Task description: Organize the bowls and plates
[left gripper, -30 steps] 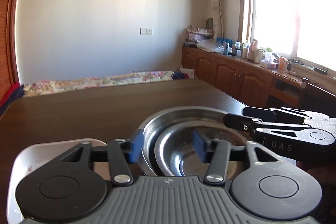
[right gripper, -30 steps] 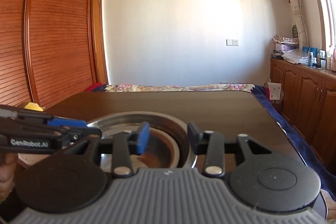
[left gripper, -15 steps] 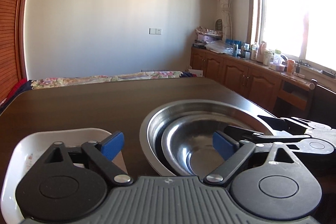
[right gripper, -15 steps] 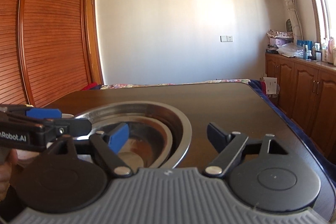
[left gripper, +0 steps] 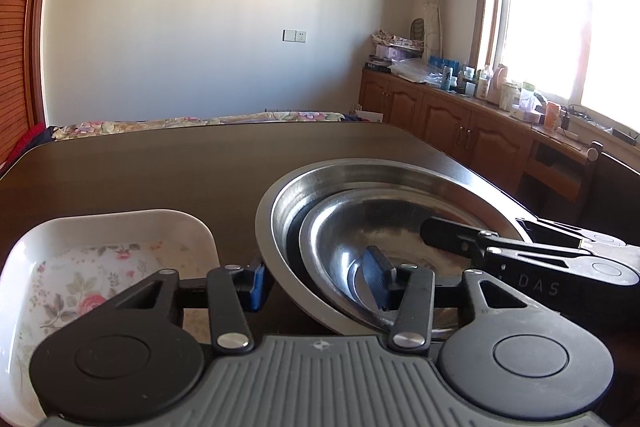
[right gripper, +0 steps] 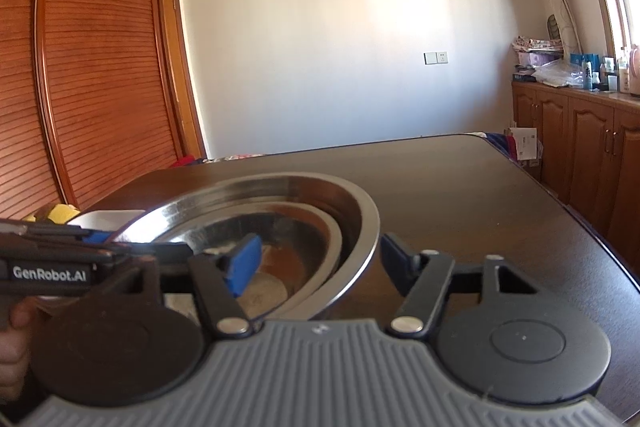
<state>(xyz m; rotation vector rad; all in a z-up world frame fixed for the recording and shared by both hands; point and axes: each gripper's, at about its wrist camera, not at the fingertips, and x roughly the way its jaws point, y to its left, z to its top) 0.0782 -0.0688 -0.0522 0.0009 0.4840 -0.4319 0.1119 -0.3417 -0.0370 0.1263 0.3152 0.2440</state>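
On the bench, the nested steel bowls are straddled at opposite rims by the left gripper and right gripper, jaws lately closing, contact apparently not made.

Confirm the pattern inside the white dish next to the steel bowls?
Pink roses with grey-green leaves on the white dish; clearest in the left wrist view.

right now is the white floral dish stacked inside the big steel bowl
No, the white floral dish sits on the table beside the big steel bowl, which holds a smaller steel bowl.
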